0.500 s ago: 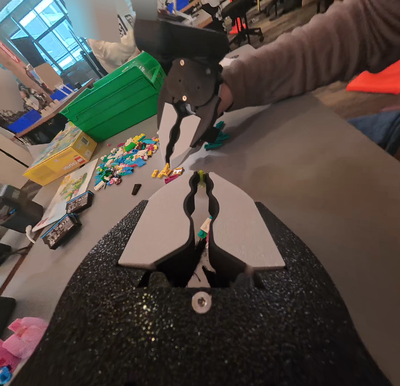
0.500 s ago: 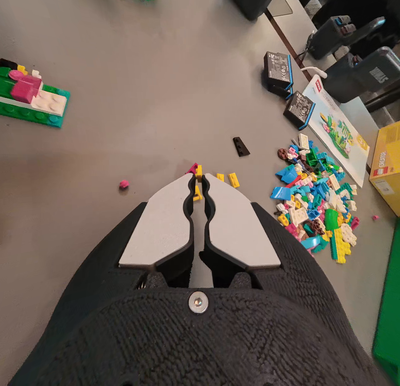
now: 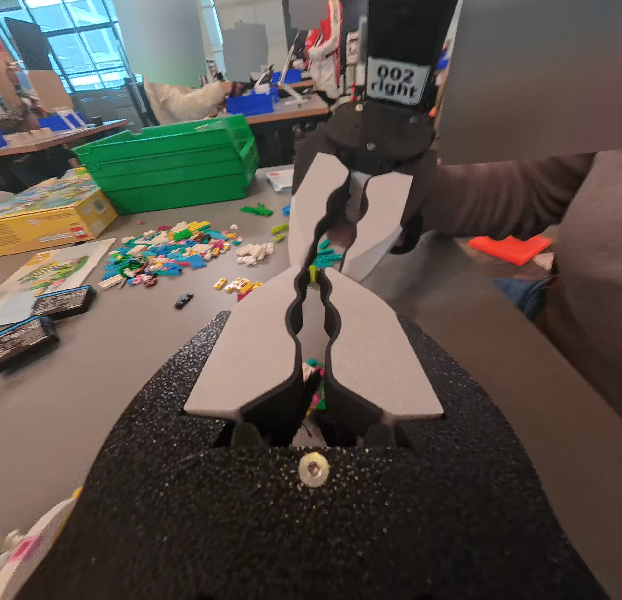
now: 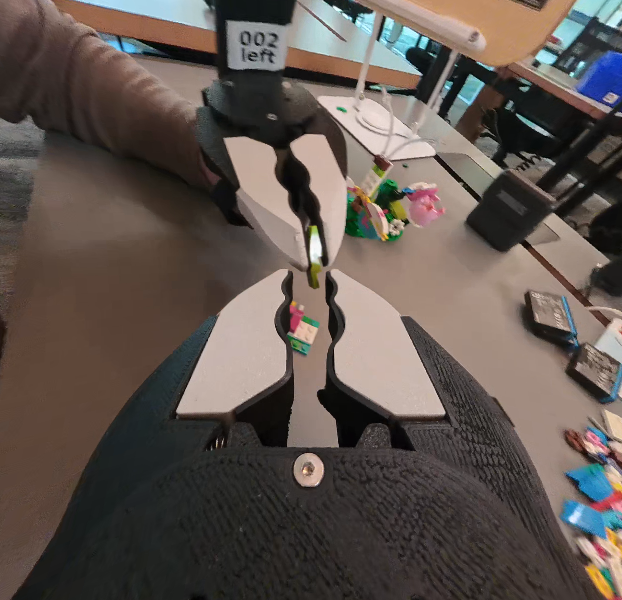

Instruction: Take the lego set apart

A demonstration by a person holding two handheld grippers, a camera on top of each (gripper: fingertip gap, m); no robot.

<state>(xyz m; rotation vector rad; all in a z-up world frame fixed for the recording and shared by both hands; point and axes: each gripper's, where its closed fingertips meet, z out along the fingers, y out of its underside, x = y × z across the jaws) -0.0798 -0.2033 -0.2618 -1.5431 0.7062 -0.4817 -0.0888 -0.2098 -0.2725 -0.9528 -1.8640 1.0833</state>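
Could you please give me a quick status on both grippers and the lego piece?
Left gripper shut on lime-and-white piece, held in the air. Right gripper open, tips flanking the piece's lower end. Nothing between them.

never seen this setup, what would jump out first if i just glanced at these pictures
First, the two grippers meeting tip to tip above the grey table: the left gripper pinches a small lime green piece, and the right gripper faces it with its jaws apart, the piece's lower end between its tips. Next, the bright heap of loose bricks on the table, with a stack of green bins behind it.
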